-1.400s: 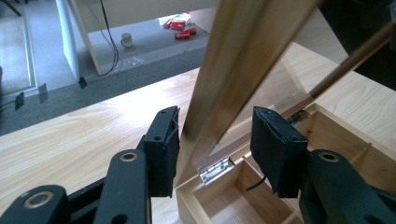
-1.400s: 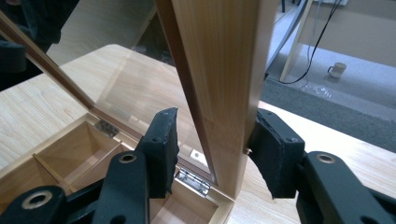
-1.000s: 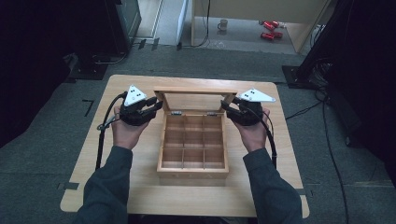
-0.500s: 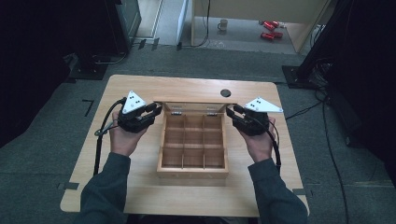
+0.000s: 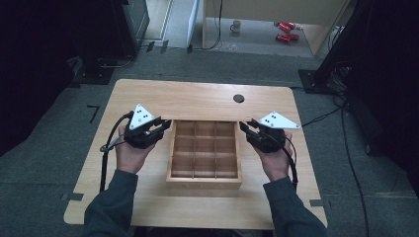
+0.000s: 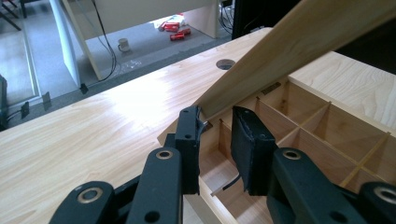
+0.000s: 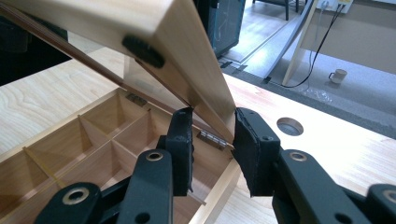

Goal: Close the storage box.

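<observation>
Pale honey-coloured wood on the box, its compartment dividers a shade warmer and browner inside, and the raised lid shows the same light, fine-grained timber with a small black pad near its corner. The bench is a light blond wood too, streaked with soft grain, with one dark round hole. Both grippers are matt black, left gripper and right gripper alike, each topped by a light grey plate dotted with dark spots. The sleeves are dark grey-green. The floor is grey carpet, with a white mug and red things beyond.
</observation>
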Motion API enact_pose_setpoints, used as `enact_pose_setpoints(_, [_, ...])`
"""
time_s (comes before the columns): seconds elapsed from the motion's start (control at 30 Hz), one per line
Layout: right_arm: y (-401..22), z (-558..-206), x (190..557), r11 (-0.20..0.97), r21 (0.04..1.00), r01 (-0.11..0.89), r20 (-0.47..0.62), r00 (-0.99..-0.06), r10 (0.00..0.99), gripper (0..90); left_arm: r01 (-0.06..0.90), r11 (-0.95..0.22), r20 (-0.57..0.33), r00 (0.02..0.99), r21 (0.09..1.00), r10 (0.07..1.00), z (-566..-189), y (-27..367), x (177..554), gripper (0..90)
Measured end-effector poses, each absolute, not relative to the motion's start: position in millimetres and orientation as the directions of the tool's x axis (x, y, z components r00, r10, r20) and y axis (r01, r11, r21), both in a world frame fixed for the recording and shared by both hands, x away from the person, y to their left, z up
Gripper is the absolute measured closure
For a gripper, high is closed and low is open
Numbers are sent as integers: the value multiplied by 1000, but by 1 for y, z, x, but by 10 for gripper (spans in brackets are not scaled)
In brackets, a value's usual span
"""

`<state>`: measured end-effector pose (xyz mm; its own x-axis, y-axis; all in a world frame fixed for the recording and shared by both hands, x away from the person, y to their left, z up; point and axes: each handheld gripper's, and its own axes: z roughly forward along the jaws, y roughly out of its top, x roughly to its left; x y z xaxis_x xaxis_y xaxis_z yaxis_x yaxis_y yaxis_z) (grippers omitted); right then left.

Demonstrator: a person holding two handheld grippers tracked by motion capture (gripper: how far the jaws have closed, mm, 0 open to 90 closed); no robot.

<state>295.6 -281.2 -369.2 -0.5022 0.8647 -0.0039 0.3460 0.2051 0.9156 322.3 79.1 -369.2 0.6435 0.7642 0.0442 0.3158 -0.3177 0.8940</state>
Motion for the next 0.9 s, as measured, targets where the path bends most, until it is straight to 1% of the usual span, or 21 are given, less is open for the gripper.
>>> enact_pose_setpoints(0.3, [-282, -369, 282, 196, 924, 329, -4, -503, 864, 683, 313, -311, 43, 638, 897, 769, -372, 79, 313, 731])
enact_pose_setpoints(0.9, [-282, -378, 267, 180, 921, 346, 21, -505, 863, 683, 320, -316, 42, 640, 893, 767, -379, 80, 299, 725])
